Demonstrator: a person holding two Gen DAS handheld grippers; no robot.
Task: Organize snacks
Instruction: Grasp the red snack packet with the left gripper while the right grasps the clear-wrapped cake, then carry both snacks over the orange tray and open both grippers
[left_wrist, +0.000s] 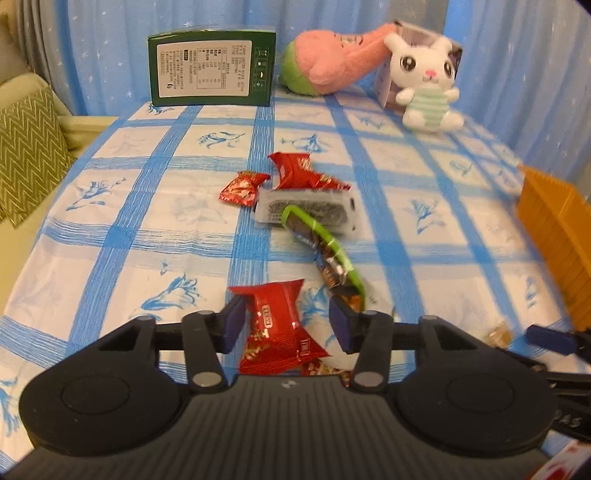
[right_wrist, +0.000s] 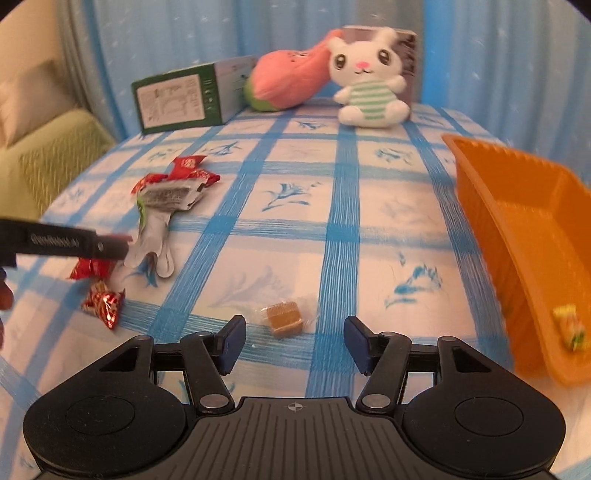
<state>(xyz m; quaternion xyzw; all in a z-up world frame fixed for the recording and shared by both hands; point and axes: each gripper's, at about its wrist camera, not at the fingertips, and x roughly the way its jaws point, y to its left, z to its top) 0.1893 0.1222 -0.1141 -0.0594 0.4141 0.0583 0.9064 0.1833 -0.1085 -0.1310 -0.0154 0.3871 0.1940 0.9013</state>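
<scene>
My left gripper (left_wrist: 286, 325) is open, its jaws on either side of a red snack packet (left_wrist: 275, 325) lying on the blue-checked cloth. Beyond it lie a long green-edged brown packet (left_wrist: 325, 247), a clear grey packet (left_wrist: 314, 210) and more red packets (left_wrist: 295, 171). My right gripper (right_wrist: 295, 339) is open, just short of a small clear-wrapped brown candy (right_wrist: 284, 314). An orange basket (right_wrist: 517, 236) stands tilted at the right with one yellow snack (right_wrist: 569, 326) inside. The left gripper (right_wrist: 74, 245) shows at the left over the snack pile.
A green box (left_wrist: 212, 68), a pink plush (left_wrist: 332, 61) and a white bunny plush (left_wrist: 428, 81) against a box stand at the table's far edge before a blue curtain. A sofa with a patterned cushion (left_wrist: 26, 147) is at the left. The basket (left_wrist: 554, 229) stands at the right.
</scene>
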